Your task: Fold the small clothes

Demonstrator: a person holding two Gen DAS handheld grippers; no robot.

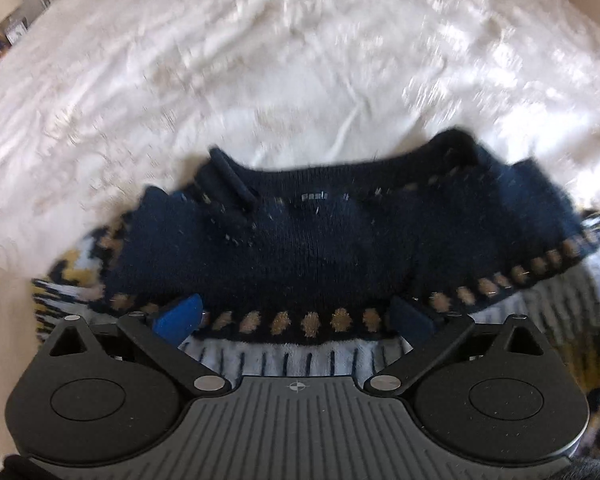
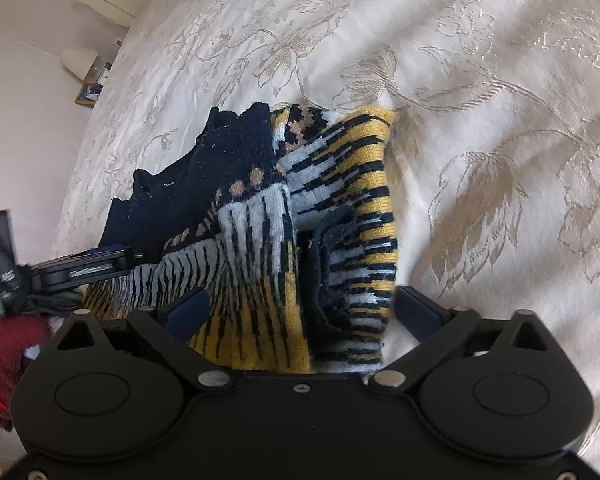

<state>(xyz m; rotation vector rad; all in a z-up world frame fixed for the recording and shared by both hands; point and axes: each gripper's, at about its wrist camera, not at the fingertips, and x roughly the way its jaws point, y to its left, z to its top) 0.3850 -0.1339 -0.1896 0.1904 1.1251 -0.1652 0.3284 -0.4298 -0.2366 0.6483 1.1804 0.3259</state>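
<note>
— Two hand-held grippers are over one sweater (image 2: 260, 216), which lies bunched on the bed (image 2: 480, 120). Do they hold it?

— No. The left hand-held gripper (image 1: 296, 314) stands wide open over the navy part. The right hand-held gripper (image 2: 300, 308) is open too, with cloth between its fingers but not pressed.

— What is the risk?

— I think a closing jaw may catch several layers, so the fold drags crooked.
</note>
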